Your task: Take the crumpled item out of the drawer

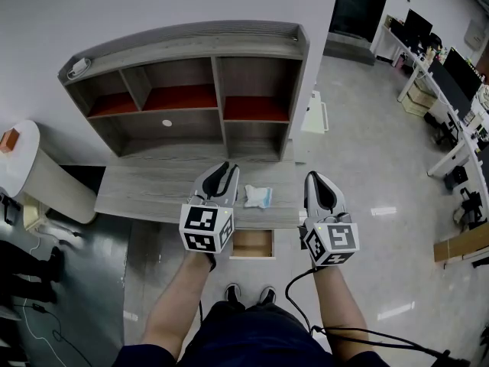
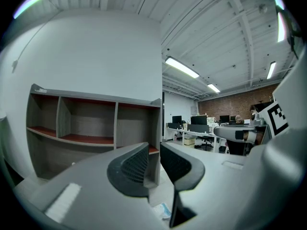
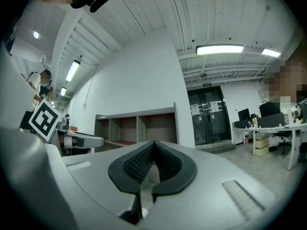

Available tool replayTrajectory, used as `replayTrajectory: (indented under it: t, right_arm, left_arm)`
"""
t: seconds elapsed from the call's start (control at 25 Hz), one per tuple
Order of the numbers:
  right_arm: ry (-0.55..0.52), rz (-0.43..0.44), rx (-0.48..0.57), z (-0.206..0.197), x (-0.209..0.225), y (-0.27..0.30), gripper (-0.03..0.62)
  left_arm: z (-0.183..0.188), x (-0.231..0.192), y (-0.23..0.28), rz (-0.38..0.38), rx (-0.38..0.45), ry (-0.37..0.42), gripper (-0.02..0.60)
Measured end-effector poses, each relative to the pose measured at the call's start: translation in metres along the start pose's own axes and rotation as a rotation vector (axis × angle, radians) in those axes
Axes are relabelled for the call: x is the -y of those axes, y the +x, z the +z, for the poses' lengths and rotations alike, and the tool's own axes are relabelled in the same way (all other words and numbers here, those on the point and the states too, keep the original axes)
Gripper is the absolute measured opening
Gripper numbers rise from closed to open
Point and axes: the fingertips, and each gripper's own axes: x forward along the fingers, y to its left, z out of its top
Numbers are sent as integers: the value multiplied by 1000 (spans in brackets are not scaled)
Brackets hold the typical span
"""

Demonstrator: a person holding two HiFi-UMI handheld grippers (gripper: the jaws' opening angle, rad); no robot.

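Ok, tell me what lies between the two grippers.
The crumpled item lies on the desk between the left gripper and the right gripper, nearer the left one. The head view shows it.

White-blue crumpled item (image 1: 258,196) on desk (image 1: 153,193); drawer (image 1: 252,244) open
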Motion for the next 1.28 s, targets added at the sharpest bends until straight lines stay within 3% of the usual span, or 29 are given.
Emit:
replayTrajectory:
  t: [1.28]
  right_arm:
    - [-11, 9, -3, 0, -6, 0, 5]
  left_arm:
    - [-4, -6, -2, 5, -12, 10, 75]
